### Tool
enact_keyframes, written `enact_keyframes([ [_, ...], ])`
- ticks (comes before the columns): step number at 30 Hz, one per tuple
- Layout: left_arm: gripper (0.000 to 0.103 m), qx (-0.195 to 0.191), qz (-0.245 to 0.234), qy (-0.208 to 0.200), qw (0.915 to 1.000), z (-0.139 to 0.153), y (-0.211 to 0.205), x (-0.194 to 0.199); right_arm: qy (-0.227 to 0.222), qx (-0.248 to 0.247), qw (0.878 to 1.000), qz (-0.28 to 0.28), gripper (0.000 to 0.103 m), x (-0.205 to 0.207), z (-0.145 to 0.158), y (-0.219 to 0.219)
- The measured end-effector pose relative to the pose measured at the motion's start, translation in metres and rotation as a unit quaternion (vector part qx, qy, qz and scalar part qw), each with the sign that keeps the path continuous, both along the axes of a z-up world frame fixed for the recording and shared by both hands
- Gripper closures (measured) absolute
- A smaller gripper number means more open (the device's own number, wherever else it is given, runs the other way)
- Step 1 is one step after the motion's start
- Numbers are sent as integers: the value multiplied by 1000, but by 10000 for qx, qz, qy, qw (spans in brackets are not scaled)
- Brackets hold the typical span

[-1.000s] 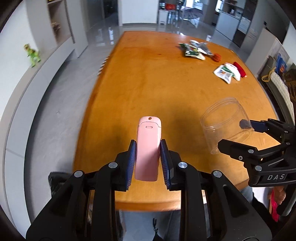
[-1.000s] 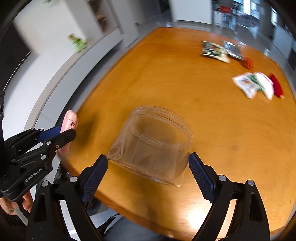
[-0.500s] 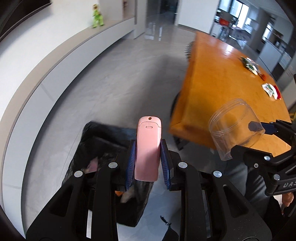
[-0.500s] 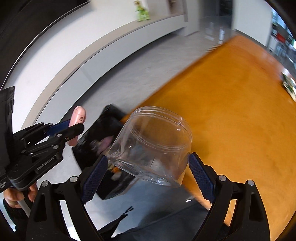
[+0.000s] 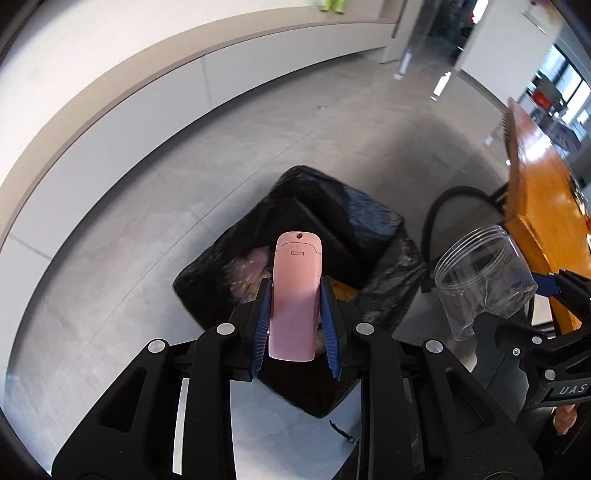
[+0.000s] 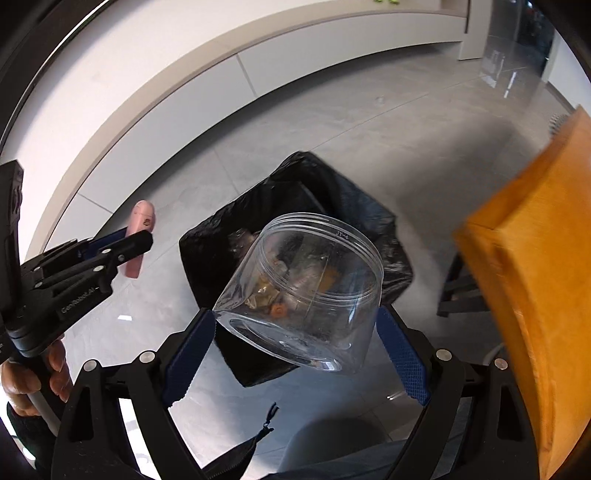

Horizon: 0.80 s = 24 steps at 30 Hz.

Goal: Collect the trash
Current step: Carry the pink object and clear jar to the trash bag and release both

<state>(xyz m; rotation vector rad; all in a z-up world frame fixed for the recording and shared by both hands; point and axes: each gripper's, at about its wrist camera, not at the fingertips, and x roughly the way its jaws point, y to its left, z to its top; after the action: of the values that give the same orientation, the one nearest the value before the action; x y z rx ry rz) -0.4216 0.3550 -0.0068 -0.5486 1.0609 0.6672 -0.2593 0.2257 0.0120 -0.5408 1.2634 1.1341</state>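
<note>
While we look along the left tongs (image 5: 295, 317), a slim pink plastic case (image 5: 295, 295) with a rounded tip stands clamped between their blue ribbed pads (image 5: 262, 317), held above a black-bagged trash bin (image 5: 373, 221) on the grey tiled floor (image 5: 147, 229). From the right wrist view we see the same pink case (image 6: 139, 236) off to the left, gripped in the left tongs (image 6: 129, 243), over the floor just beside the bin (image 6: 351, 206) rather than clearly over its mouth.

We find the right tongs (image 6: 295, 343) clenched on a clear round plastic jar (image 6: 306, 291), tilted with its threaded open mouth pointing away and up; the blue pads (image 6: 402, 354) press its base from either side. Through its wall we see scraps of litter lying inside the bin, some orange and some pale. In the left view the jar (image 5: 484, 277) hangs at the right, near the bin's edge, with the right tongs (image 5: 535, 295) behind it.

An orange wooden table (image 6: 532, 280) rises at the right edge, its corner close to the bin. We see its dark legs (image 5: 443, 206) beside the bag. A long white low cabinet (image 5: 110, 122) curves along the wall beyond the floor, with a small green toy (image 5: 332, 4) on top.
</note>
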Motion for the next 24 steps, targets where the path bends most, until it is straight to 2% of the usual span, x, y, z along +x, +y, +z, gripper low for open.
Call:
enact_keyframes([
  [2, 76, -122, 201, -9, 9997, -5, 9, -11, 12, -61, 9999, 83, 14, -7, -6, 10],
  [3, 70, -201, 281, 29, 9994, -8, 12, -14, -22, -116, 9999, 82, 14, -9, -10, 14],
  [4, 32, -257, 460, 165, 9985, -11, 16, -17, -53, -148, 9998, 92, 14, -10, -12, 17],
  [5, 7, -212, 620, 221, 9976, -12, 19, -18, -82, -141, 9998, 118, 14, -13, -12, 16],
  [7, 6, -77, 771, 81, 9970, -11, 22, -22, -144, -114, 9997, 135, 14, -15, -12, 16],
  [10, 6, -209, 780, 1, 9967, -14, 27, -20, -176, -73, 9997, 144, 14, -15, -9, 15],
  [17, 6, -235, 591, -10, 9980, -14, 20, -8, -47, 81, 9999, 80, 14, -8, 1, 2],
  [24, 6, -127, 299, -130, 9994, 8, 0, 17, -77, 273, 9994, -191, 14, 15, 21, -30],
])
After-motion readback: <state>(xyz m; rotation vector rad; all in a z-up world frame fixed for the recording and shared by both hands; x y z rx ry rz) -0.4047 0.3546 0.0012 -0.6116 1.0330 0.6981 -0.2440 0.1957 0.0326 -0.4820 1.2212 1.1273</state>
